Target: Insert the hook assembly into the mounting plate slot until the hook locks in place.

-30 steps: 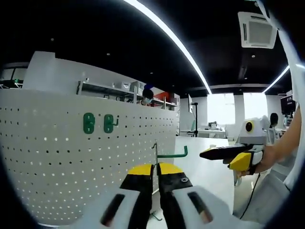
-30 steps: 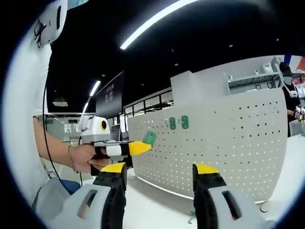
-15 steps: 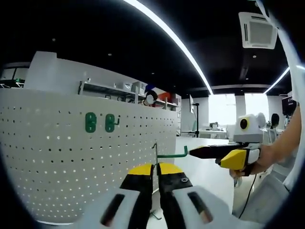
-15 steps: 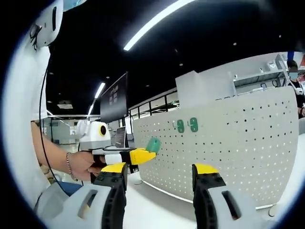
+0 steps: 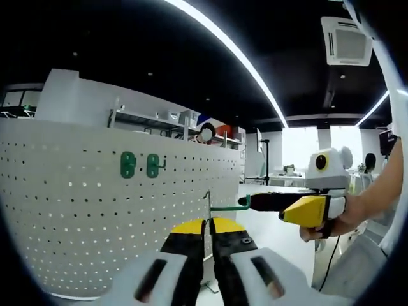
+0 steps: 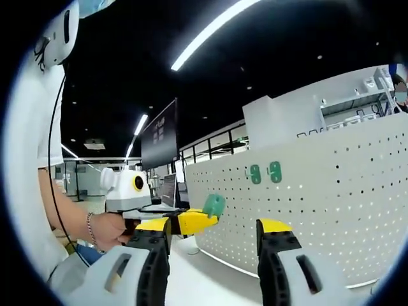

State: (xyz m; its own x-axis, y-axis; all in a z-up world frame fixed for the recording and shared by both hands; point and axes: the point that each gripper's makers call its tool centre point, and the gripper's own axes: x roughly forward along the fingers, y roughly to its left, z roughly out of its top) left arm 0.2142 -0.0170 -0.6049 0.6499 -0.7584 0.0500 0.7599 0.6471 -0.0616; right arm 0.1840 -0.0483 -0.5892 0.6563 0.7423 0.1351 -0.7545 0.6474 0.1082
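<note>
White pegboard (image 5: pixel 95 204) dotted with a regular grid of small dark holes. Two green hook plates (image 5: pixel 139 165) on it. Held hook (image 5: pixel 231 206) green with a thin dark wire stem. Left gripper (image 5: pixel 208 231) yellow-tipped black fingers (image 5: pixel 189 228), white body. Right gripper (image 6: pixel 213 231) same: yellow tips, black fingers (image 6: pixel 275 227), white housing. Desk (image 5: pixel 274 226) white.

Left gripper (image 5: pixel 208 223) clamped, right gripper (image 6: pixel 213 224) gaping

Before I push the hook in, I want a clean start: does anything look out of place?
Nothing stands out. The green hook sits pinched in the left hand-held gripper; two green hooks hang level on the pegboard.
</note>
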